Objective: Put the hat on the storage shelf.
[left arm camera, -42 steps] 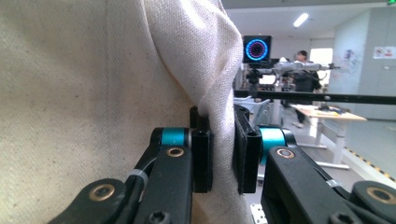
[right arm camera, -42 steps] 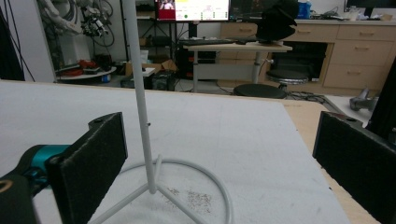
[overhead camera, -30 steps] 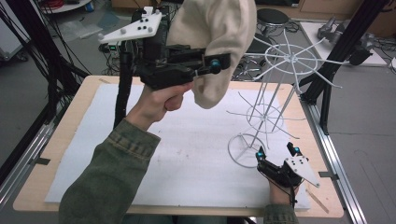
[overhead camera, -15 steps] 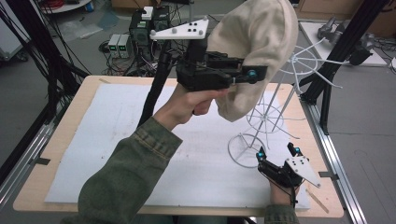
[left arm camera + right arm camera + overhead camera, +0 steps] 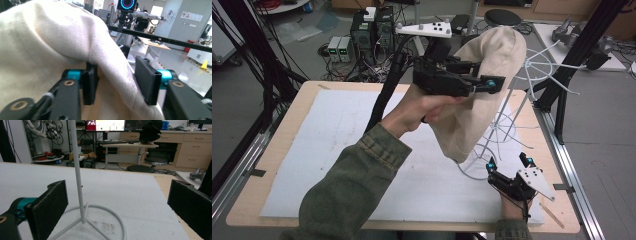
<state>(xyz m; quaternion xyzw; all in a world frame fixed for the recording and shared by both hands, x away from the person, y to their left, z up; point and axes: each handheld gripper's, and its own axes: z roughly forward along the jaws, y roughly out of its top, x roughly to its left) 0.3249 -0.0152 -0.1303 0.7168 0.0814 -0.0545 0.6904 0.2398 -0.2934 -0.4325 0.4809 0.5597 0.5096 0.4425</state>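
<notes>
A cream knitted hat point(image 5: 494, 60) hangs over the top of a white wire stand point(image 5: 546, 64) at the table's right. My left gripper point(image 5: 484, 75) is held high against the hat's left side. Its jaws have just been opening and stand apart, with a fold of the hat point(image 5: 50, 42) lying loose between them in the left gripper view point(image 5: 116, 82). My right gripper point(image 5: 509, 162) rests low near the front right edge, open, at the stand's round base point(image 5: 472, 172). In the right gripper view point(image 5: 117, 205) the stand's pole point(image 5: 77, 175) rises ahead of the wide-open jaws.
A white mat point(image 5: 342, 150) covers the wooden table point(image 5: 277, 165). Black frame posts point(image 5: 572, 65) stand at the right and left sides. Computer boxes point(image 5: 367, 30) and cables lie on the floor behind, and a stool point(image 5: 502, 17) stands at the back.
The left gripper has carried the hat rightward onto the wire stand. Its jaws, shut on the hat before, now stand apart. The right gripper has stayed put.
</notes>
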